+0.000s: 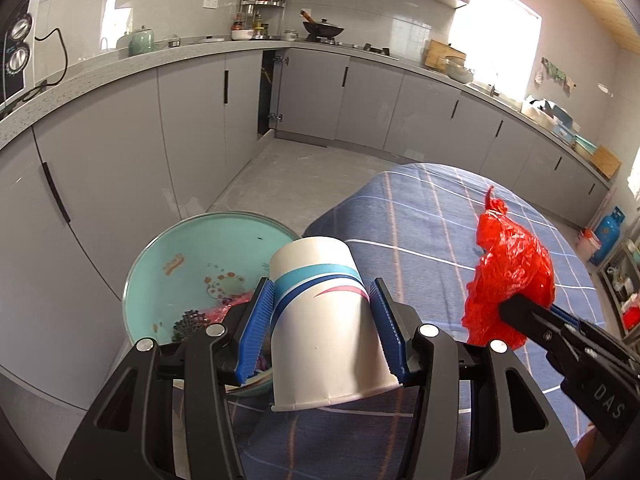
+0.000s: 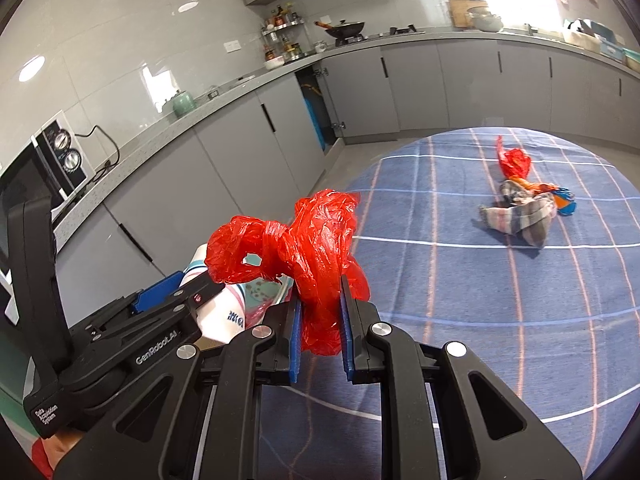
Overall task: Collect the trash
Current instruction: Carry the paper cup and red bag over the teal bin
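Observation:
My left gripper (image 1: 322, 294) is shut on a white paper cup (image 1: 324, 320) with blue and red stripes, held upside down, its base pointing away, at the table's left edge beside a teal bin (image 1: 200, 248) that holds some trash. My right gripper (image 2: 320, 300) is shut on a crumpled red plastic bag (image 2: 304, 240), held above the blue checked tablecloth (image 2: 480, 300). The bag (image 1: 512, 272) and the right gripper also show in the left wrist view. The left gripper and the cup (image 2: 216, 312) show low left in the right wrist view.
A second red bag (image 2: 514, 162), a striped grey cloth (image 2: 520, 216) and a blue-orange wrapper (image 2: 564, 202) lie on the far part of the table. Grey kitchen cabinets (image 1: 180, 132) run along the left and back. A microwave (image 2: 44, 168) stands on the counter.

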